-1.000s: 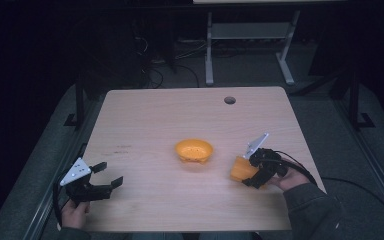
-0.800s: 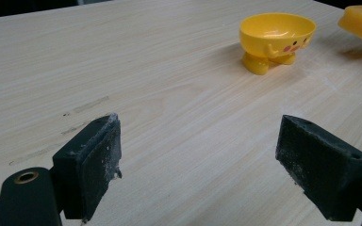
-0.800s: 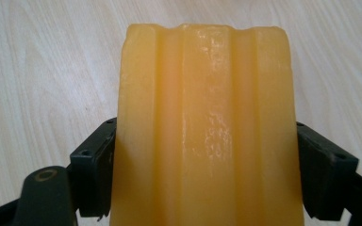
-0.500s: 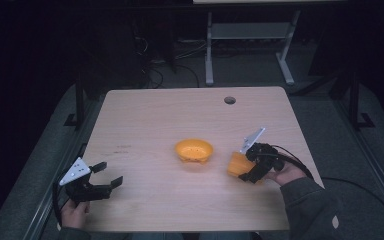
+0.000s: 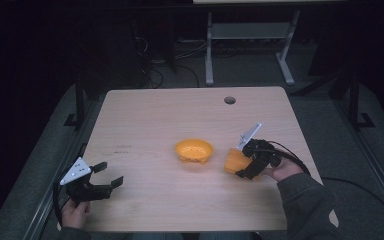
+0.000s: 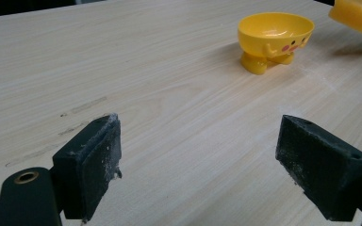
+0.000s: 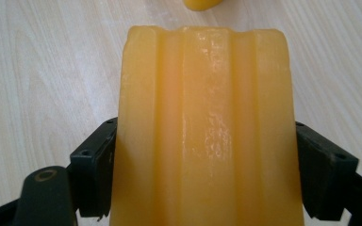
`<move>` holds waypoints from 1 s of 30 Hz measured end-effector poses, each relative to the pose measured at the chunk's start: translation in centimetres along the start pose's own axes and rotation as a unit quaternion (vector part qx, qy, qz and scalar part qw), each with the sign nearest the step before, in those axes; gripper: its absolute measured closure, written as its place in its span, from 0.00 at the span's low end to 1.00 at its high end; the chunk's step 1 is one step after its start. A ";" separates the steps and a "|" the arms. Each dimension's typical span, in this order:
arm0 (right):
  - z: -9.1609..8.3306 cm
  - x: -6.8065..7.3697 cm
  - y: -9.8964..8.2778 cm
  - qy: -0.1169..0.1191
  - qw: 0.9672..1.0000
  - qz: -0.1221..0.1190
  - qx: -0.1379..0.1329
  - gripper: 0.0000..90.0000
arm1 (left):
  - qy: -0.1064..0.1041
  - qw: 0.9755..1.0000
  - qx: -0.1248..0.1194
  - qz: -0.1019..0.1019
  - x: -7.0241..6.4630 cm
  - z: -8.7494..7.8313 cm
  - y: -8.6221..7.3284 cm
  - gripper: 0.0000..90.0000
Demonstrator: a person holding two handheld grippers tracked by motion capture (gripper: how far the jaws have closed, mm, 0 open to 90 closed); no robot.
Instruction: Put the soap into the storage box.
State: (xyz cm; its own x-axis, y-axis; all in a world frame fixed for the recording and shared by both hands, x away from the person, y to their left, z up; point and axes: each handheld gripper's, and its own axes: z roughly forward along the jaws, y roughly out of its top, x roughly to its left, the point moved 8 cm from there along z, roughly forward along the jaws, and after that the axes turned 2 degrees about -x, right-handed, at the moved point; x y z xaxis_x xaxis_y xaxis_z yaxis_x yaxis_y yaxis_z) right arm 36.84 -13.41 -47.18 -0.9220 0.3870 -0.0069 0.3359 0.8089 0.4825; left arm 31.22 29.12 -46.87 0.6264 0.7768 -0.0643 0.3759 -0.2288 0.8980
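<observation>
A small yellow bowl (image 5: 194, 149) on stubby feet, with a face printed on its side (image 6: 274, 35), stands upright near the middle of the wooden table (image 5: 180, 110). To its right my right gripper (image 5: 244, 167) is shut on an orange ribbed cup (image 5: 235, 161) and holds it a little above the table, lying on its side with one end toward the bowl. The cup's ridged wall (image 7: 207, 132) sits between both jaws. My left gripper (image 5: 109, 175) rests open near the table's front left, empty, pointing toward the bowl (image 6: 198, 165).
A round cable hole (image 5: 229, 100) lies in the table's far right part. Beyond the far edge stand a white metal frame (image 5: 250, 35) and loose cables on a dark floor. A sleeve (image 5: 305, 200) covers the table's front right corner.
My right gripper has carried the orange cup a little to the left, closer to the bowl. The left gripper has stayed put.
</observation>
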 end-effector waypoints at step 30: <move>-0.6 -0.9 3.4 -0.002 1.000 -0.022 -0.009 0.23 | -0.001 1.000 -0.002 -0.003 0.0 -0.1 0.0 0.16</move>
State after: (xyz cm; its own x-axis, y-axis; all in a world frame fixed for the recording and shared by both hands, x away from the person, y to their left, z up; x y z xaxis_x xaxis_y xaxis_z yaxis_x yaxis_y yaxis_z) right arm 38.69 -11.28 -44.96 -0.9350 0.3533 -0.0309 0.2921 0.8167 0.4976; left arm 31.22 29.17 -46.81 0.6252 0.7774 -0.0695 0.3765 -0.2224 0.8993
